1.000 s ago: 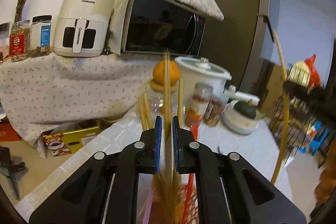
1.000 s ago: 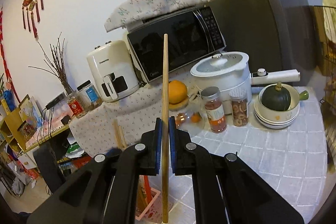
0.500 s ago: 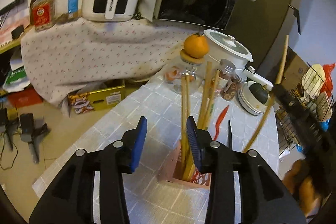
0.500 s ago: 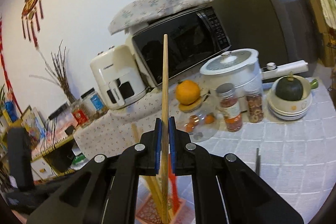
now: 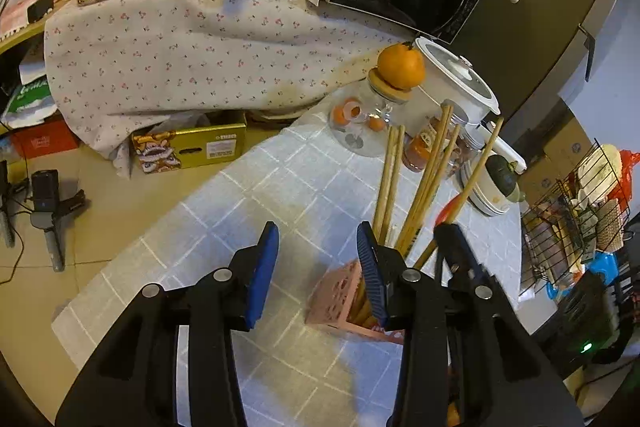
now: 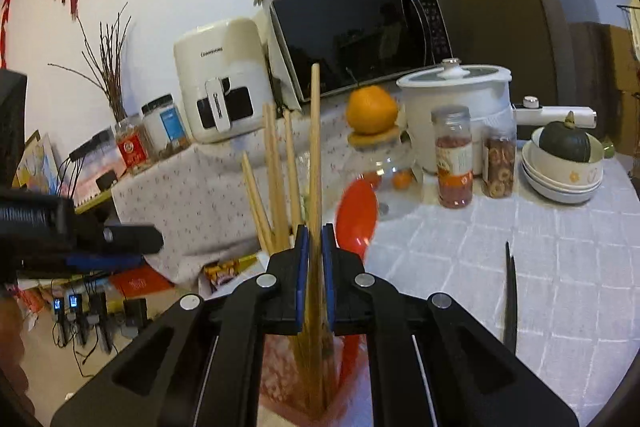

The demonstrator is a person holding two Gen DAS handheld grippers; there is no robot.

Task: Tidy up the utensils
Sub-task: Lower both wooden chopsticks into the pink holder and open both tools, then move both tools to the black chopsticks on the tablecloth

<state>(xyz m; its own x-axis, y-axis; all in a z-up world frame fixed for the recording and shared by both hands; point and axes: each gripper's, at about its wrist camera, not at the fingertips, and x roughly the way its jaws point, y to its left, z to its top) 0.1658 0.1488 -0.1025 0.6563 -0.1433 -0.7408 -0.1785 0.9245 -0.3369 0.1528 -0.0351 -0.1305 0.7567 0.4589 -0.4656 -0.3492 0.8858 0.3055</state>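
A pink utensil holder [image 5: 344, 291] stands on the tiled table and holds several wooden chopsticks [image 5: 390, 179] and a red spoon [image 6: 356, 215]. My left gripper [image 5: 316, 267] is open and empty, just left of the holder. My right gripper [image 6: 315, 251] is shut on one wooden chopstick [image 6: 315, 147], upright, with its lower end down in the holder [image 6: 280, 359]. In the left wrist view the right gripper [image 5: 456, 247] shows at the holder's right side, holding that chopstick [image 5: 476, 171]. A black utensil [image 6: 510, 291] lies on the table to the right.
Behind the holder stand a glass jar with an orange on it [image 5: 396, 71], spice jars [image 6: 454, 159], a white cooker [image 6: 460, 99] and stacked bowls with a squash [image 6: 564, 159]. A microwave [image 6: 360, 39] and air fryer [image 6: 218, 83] sit on the clothed counter. A wire rack [image 5: 576, 211] is at the right.
My left gripper has let go of its chopstick, opened wide and pulled back and left from the holder. My right gripper has lowered its chopstick into the holder.
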